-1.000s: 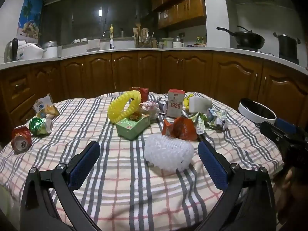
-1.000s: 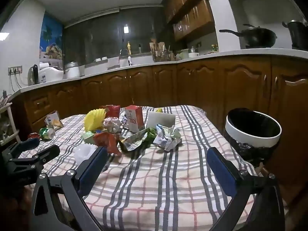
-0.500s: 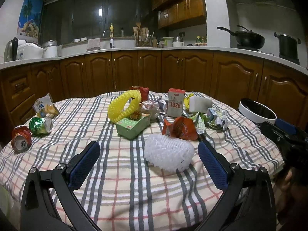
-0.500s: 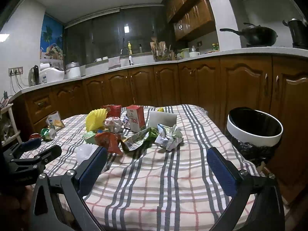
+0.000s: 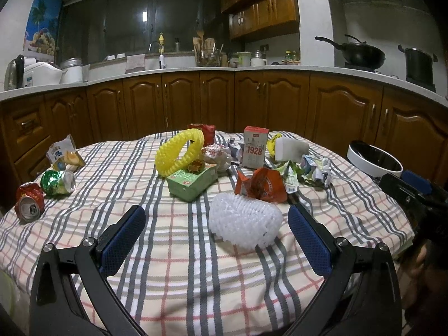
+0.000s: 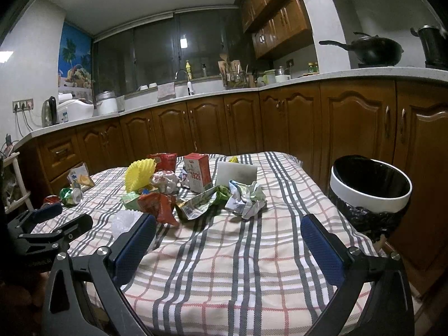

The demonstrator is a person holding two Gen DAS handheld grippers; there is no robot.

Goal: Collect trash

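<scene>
While both hand-held grippers (image 5: 217,231) (image 6: 228,236) gape empty — 2 cans (image 5: 57,182) | 1 bin (image 6: 369,193) | 1 carton (image 5: 254,149)

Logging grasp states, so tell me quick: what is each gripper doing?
Left gripper: open, holding nothing.
Right gripper: open, holding nothing.

Trash pile (image 6: 193,190) lies mid-table (image 6: 238,266), bin (image 6: 369,184) standing right beside it.
</scene>
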